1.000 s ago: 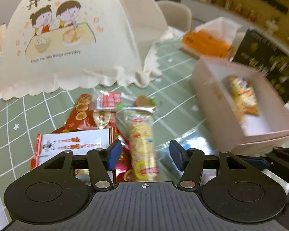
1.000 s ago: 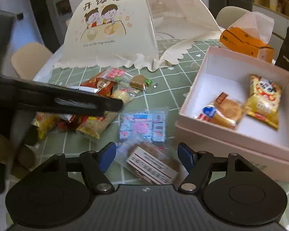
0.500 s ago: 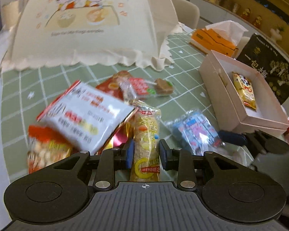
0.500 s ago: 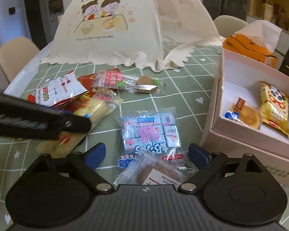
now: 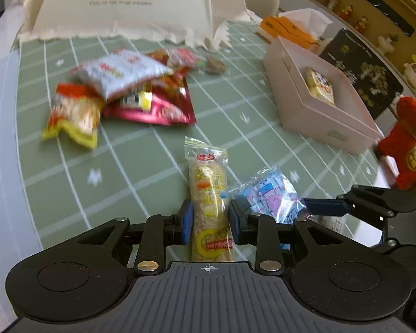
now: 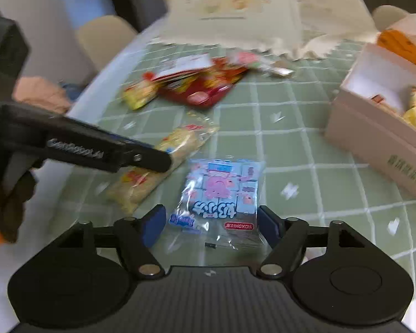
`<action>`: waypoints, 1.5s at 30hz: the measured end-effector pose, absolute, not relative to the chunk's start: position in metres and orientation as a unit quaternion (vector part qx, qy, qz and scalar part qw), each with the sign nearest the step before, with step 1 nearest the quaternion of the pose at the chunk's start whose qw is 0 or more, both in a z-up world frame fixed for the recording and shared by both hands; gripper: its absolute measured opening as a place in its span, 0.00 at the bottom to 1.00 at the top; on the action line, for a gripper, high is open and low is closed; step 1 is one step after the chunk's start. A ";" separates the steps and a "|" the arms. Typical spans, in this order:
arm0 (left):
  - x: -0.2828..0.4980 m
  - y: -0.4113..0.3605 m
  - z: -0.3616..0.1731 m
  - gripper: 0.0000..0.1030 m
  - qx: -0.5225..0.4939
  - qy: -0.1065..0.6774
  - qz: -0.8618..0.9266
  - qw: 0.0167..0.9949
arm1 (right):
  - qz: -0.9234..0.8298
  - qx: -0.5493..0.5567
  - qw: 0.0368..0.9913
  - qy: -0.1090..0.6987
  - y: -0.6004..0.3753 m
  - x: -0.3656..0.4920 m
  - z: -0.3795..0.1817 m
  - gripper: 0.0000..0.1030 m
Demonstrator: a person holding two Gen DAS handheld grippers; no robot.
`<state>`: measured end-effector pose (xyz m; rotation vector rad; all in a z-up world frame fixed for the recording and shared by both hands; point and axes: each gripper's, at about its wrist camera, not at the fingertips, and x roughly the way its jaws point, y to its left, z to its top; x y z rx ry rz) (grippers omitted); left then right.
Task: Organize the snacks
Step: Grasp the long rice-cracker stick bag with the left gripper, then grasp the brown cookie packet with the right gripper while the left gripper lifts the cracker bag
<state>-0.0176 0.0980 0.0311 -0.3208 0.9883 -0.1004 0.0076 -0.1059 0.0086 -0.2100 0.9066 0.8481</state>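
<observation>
Pulled clear of the heap since half a second ago, the long clear-wrapped yellow rice-cracker bar (image 5: pixel 210 199) now sits on its own in the left tongs (image 5: pixel 210 219), whose blue pads (image 5: pixel 187 219) are pinching it across its lower half, while the pile of foil and paper snack packets (image 5: pixel 124 91) it came from lies well apart, farther up the worktop (image 5: pixel 69 172). The right tongs (image 6: pixel 209 223) are spread wide, one finger on either side of a clear pouch of small blue-and-pink wrapped sweets (image 6: pixel 222 191) that lies flat on the cloth; they do not appear to grip it yet. By the look of it, the sorting is in its early part: the pale pink open-topped cardboard box (image 5: pixel 313 111) on the right holds only a couple of packets, among them a yellow one (image 5: pixel 319 86). Next, the left tongs would likely need to carry the bar across and over the box's near wall before letting go, while the right pair must press together on the slippery pouch, which may crumple or slide. A green cloth with a white grid covers the round worktop; a cream mesh food cover printed with cartoon children (image 5: pixel 130 2) stands at the back, an orange tissue pack (image 5: pixel 288 27) and beige dining chair (image 6: pixel 105 41) beyond.
</observation>
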 end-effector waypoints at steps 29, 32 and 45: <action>-0.030 0.078 0.029 0.33 -0.146 0.489 -0.008 0.860 | 0.402 -0.215 0.796 0.399 -0.176 -0.037 0.014 0.73; -0.032 0.078 0.029 0.33 -0.148 0.489 -0.008 0.859 | 0.379 -0.205 0.806 0.406 -0.171 -0.034 0.010 0.74; -0.040 0.080 0.028 0.33 -0.164 0.481 -0.010 0.861 | 0.247 -0.219 0.858 0.394 -0.193 0.002 0.015 0.75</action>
